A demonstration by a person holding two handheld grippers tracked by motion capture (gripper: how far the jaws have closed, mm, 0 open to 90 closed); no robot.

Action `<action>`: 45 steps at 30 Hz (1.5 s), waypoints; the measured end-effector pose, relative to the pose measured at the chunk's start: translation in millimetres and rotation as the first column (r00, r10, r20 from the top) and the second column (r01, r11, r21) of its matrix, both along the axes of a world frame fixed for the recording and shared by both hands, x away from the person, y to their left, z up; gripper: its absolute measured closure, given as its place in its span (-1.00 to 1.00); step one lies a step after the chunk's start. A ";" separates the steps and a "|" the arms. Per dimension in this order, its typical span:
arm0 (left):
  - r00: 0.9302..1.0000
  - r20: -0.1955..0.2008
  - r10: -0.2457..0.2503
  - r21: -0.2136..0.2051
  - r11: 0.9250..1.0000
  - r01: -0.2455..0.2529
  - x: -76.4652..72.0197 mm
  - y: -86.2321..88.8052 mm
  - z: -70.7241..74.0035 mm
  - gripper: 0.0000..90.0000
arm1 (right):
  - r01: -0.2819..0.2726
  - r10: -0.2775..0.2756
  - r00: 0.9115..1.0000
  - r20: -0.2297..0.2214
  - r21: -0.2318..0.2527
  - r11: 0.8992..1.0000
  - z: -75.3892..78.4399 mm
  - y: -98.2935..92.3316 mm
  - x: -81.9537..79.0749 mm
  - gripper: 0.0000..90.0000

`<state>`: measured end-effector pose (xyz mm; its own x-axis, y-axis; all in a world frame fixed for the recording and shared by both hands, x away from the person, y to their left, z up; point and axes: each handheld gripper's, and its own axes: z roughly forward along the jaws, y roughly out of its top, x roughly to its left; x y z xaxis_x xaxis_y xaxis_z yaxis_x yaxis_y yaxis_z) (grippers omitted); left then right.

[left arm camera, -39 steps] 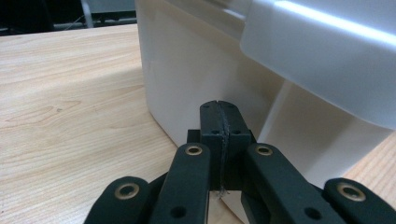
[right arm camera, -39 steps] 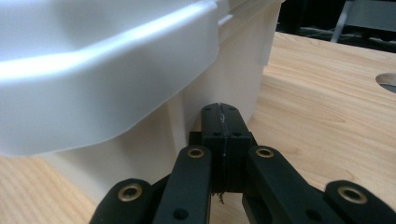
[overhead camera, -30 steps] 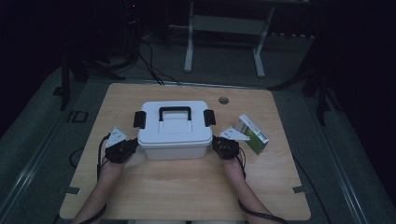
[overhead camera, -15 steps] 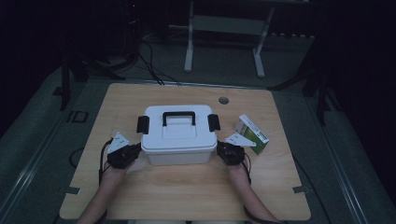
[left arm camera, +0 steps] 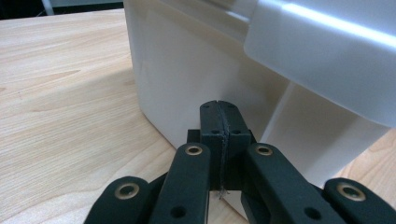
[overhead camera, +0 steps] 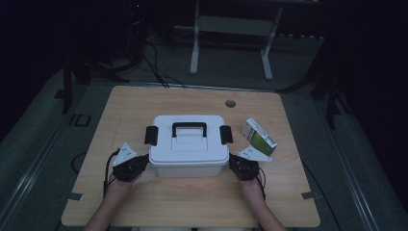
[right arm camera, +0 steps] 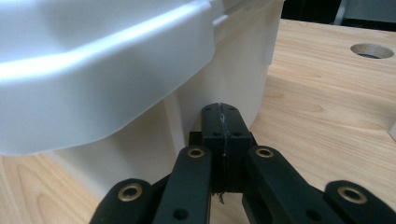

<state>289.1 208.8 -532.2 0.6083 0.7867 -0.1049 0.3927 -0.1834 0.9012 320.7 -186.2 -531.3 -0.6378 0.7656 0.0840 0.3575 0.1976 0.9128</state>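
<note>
A white lidded storage box (overhead camera: 187, 149) with a black handle (overhead camera: 189, 127) and a black latch at each end stands in the middle of the wooden table (overhead camera: 134, 106). My left gripper (overhead camera: 144, 161) is shut with nothing between its jaws, its tip close against the box's near left corner. In the left gripper view its tip (left arm camera: 219, 109) points at the box wall (left arm camera: 187, 65) under the lid's rim. On the other side, my right gripper (overhead camera: 233, 161) is shut and empty at the near right corner. In the right gripper view its tip (right arm camera: 220, 112) nearly meets the wall (right arm camera: 224, 79).
A green and white carton (overhead camera: 260, 137) lies on the table just right of the box, beyond my right hand. A round hole (overhead camera: 230, 103) sits in the tabletop behind the box. Stands and cables are on the dark floor beyond the far edge.
The box has slid a little toward the person's side of the table. Both hands have drawn back the same way, staying at its near corners with jaws shut.
</note>
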 end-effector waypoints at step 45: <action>0.991 -0.026 -0.134 -0.021 0.991 0.134 -42.7 -32.2 0.8 1.00 | 0.007 -0.006 1.000 -0.028 0.021 1.000 0.9 -46.5 -59.3 1.00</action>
<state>246.4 176.5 -531.3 0.7047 0.6961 -0.1371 0.3900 -0.2186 0.8945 261.4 -232.7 -530.4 -0.6301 0.7676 0.1179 0.3842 0.1762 0.9063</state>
